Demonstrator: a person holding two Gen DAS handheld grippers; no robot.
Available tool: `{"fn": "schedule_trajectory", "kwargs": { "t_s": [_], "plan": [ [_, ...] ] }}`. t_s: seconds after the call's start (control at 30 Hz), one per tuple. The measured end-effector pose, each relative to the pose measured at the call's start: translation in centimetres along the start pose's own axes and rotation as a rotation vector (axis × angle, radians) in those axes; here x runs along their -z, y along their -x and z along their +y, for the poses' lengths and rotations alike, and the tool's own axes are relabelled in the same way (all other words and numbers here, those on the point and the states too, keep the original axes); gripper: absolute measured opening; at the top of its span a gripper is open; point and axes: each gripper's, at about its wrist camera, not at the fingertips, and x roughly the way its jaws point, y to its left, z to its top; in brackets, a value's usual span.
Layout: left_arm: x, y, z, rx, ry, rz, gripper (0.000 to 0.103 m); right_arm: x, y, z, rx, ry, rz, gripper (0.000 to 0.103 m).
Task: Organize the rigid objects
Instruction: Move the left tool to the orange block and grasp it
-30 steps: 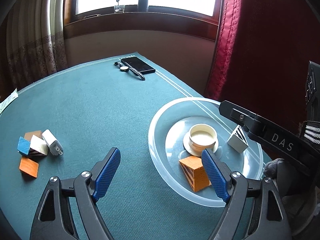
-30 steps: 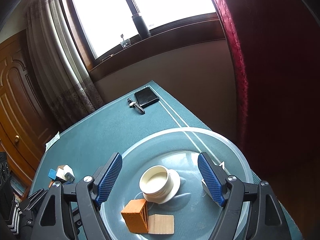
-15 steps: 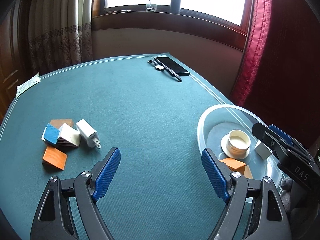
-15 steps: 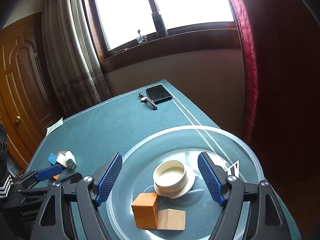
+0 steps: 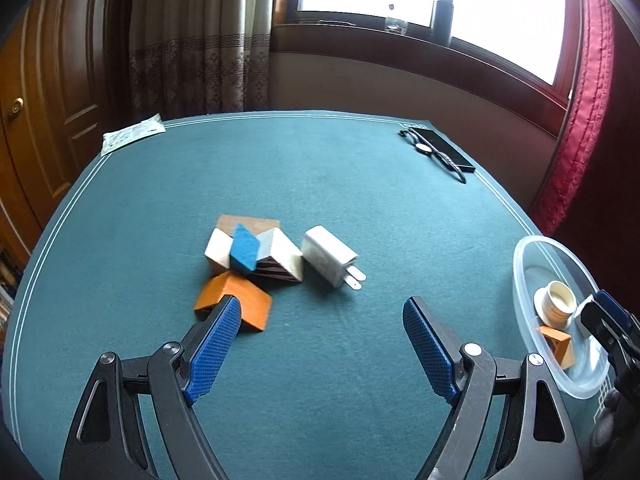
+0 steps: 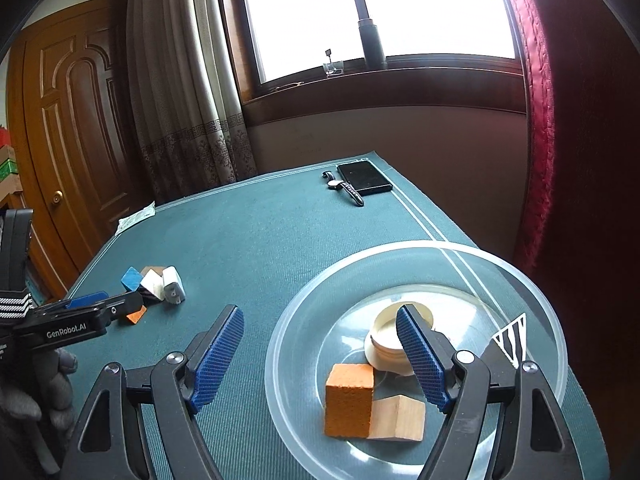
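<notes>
The loose blocks [image 5: 248, 264] and white charger [image 5: 329, 261] lay clustered mid-table, well apart from the clear bowl [image 6: 552, 320]; the left gripper [image 5: 320, 344] hung wide and empty near them; the right gripper [image 6: 320, 352], empty, was opening over the bowl's near rim; best to straddle one piece squarely.

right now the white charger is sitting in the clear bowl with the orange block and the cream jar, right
Not quite. The white charger lies on the green tablecloth beside the loose blocks, outside the clear bowl. The orange block and the cream jar are in the bowl. The left wrist view shows it.
</notes>
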Motion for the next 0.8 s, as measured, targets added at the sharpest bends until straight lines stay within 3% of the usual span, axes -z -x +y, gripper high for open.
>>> {"fn": "schedule_trajectory", "kwargs": {
  "t_s": [0.23, 0.8],
  "plan": [
    [0.1, -0.4, 4.4, -0.082, 0.065, 0.002, 0.084, 0.9, -0.1, 2.4, -0.038, 0.072, 0.017, 0.089],
    [-0.8, -5.2, 5.1, -0.171, 0.124, 0.064, 0.084, 2.6, -0.9, 5.0, -0.091, 0.145, 0.082, 0.089]
  ]
}}
